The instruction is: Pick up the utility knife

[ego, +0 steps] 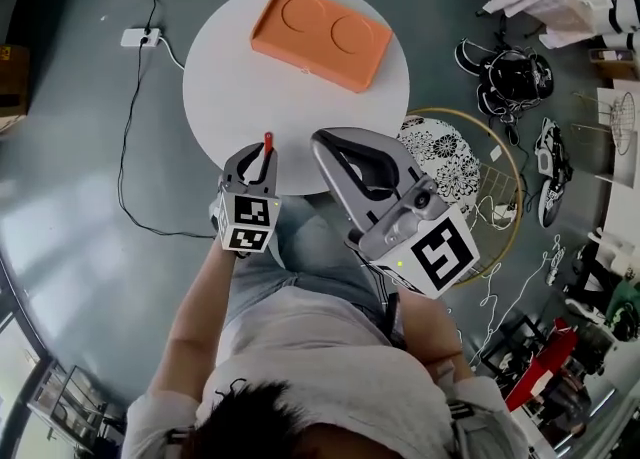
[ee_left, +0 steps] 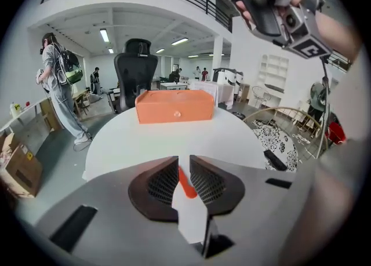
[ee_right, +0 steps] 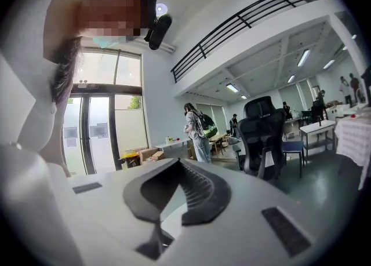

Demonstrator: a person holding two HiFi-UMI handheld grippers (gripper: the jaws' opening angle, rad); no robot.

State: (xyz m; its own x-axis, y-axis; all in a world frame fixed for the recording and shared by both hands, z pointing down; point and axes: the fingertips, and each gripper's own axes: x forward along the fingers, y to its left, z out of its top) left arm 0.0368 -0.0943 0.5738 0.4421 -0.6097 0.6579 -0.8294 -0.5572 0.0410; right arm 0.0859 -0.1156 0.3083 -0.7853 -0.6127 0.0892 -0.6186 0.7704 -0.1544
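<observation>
The utility knife (ego: pixel 267 144), red with a pale grey blade end, sticks out of my left gripper (ego: pixel 260 159) over the near edge of the round white table (ego: pixel 240 77). In the left gripper view the knife (ee_left: pixel 185 183) lies slanted in the narrow gap of the left gripper (ee_left: pixel 184 159). The jaws stand a little apart and the pads do not clamp it. My right gripper (ego: pixel 322 139) hangs higher, to the right of the left one, over the table's near right edge. In the right gripper view the tips of the right gripper (ee_right: pixel 175 161) meet with nothing between them.
An orange box (ego: pixel 320 35) with two round recesses lies at the table's far side. A patterned round stand with a wire hoop (ego: pixel 450 157) is to the right, with shoes (ego: pixel 505 77) beyond it. A power strip (ego: pixel 140 37) and its cable lie on the floor at left. A black office chair (ee_left: pixel 136 62) stands behind the table.
</observation>
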